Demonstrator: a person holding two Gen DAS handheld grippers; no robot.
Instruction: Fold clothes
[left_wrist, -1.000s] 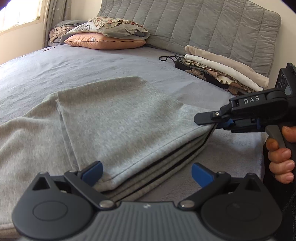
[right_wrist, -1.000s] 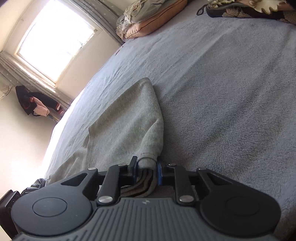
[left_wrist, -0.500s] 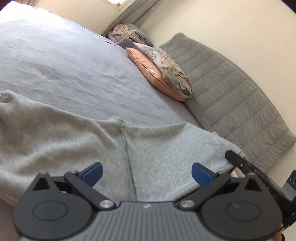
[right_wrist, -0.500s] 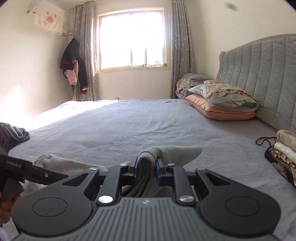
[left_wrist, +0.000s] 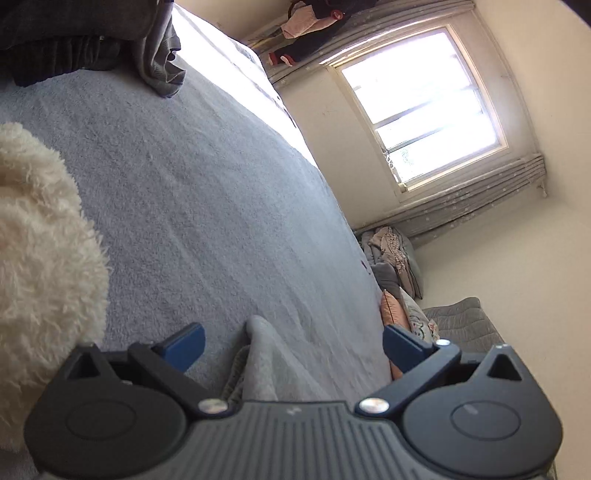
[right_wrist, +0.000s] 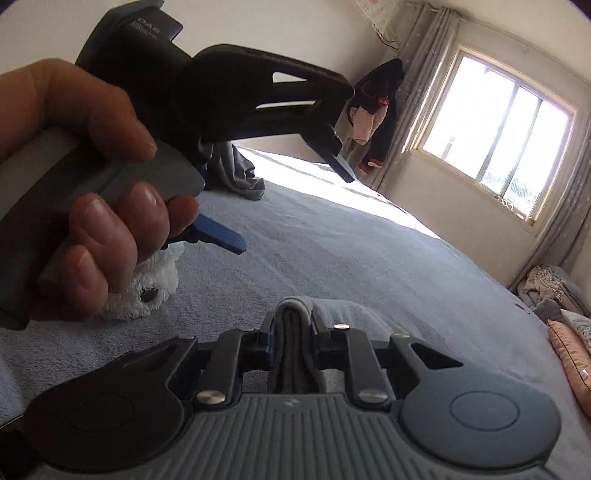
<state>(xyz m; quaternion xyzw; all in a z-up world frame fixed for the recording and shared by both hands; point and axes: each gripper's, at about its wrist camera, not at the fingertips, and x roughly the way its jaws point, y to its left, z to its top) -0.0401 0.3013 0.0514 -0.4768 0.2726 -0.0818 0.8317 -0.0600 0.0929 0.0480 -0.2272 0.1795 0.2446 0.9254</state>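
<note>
1. In the right wrist view the right gripper (right_wrist: 291, 334) sits nearest, at 6 o'clock; its fingers are clamped on a folded edge of the grey fleece garment (right_wrist: 295, 343), several layers pinched between the blue pads.
2. The grey fleece garment's folded ridge runs straight away from that camera, toward 12 o'clock, then spreads to about 2 o'clock onto the grey-blue bedspread (right_wrist: 369, 251). Its full length is hidden, so the long axis cannot be told.
3. In the left wrist view the left gripper (left_wrist: 291, 345) has its fingers wide apart. A peak of the same garment (left_wrist: 266, 354) rises in the gap, touching neither blue pad.
4. At 9 o'clock in the right wrist view a person's hand (right_wrist: 92, 177) grips the handle of the left gripper, whose blue-tipped fingers point toward 3 o'clock.
5. Just under that hand a white fluffy plush toy (right_wrist: 144, 284) lies on the bedspread.
6. Farther off, at 11 o'clock, a dark grey crumpled garment (right_wrist: 236, 170) lies on the bed.
7. Farthest, at 2 o'clock, a bright window (right_wrist: 495, 133) with grey curtains.
</note>
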